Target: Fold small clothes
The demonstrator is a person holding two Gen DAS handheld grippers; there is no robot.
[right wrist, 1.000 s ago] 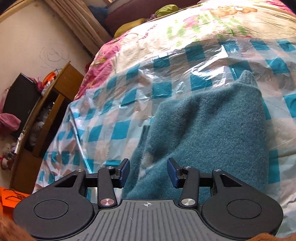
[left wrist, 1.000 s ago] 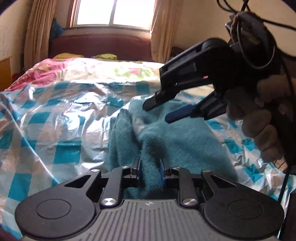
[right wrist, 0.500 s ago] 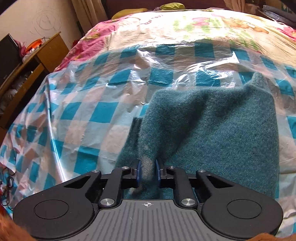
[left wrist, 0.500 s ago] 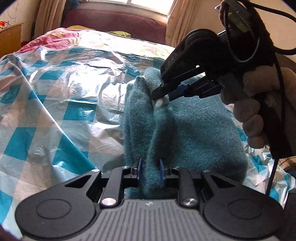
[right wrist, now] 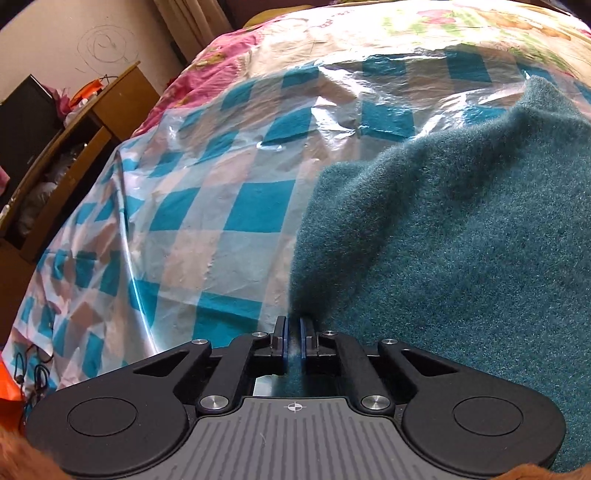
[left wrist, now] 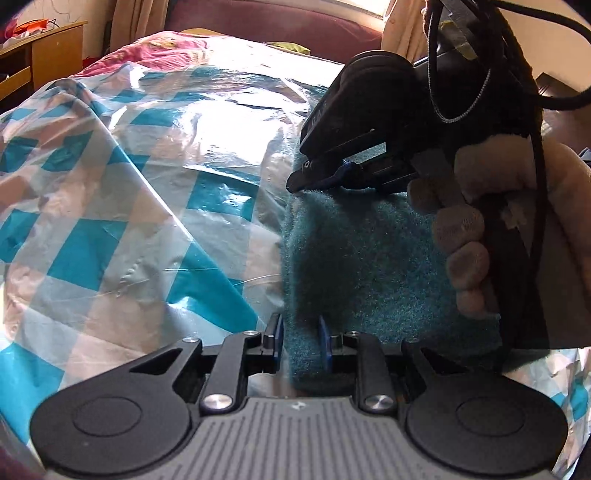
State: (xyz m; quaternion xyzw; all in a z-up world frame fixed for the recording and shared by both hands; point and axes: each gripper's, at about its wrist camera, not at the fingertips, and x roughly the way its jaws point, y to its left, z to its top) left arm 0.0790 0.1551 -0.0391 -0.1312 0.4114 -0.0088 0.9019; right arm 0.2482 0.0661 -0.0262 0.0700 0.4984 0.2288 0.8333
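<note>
A fuzzy teal garment (left wrist: 369, 258) lies bunched on a blue-and-white checked plastic sheet (left wrist: 129, 206) over a bed. My left gripper (left wrist: 300, 339) is shut on a thick fold at the garment's near edge. In the same view my right gripper (left wrist: 317, 177), held by a gloved hand (left wrist: 465, 236), is clamped on the garment's far left edge. From the right wrist view, my right gripper (right wrist: 292, 339) is shut on a thin edge of the teal garment (right wrist: 461, 229), which spreads up and to the right.
A wooden desk with clutter (right wrist: 74, 140) stands left of the bed. A pink floral quilt (right wrist: 229, 55) covers the far end. Curtains and a dark red headboard (left wrist: 280, 26) are behind. Cables (left wrist: 480, 74) hang by the right gripper.
The right gripper's jaws went from wide open to clamped on the garment's edge. Both grippers came down toward the bed, and the garment's left edge now stands drawn up between them.
</note>
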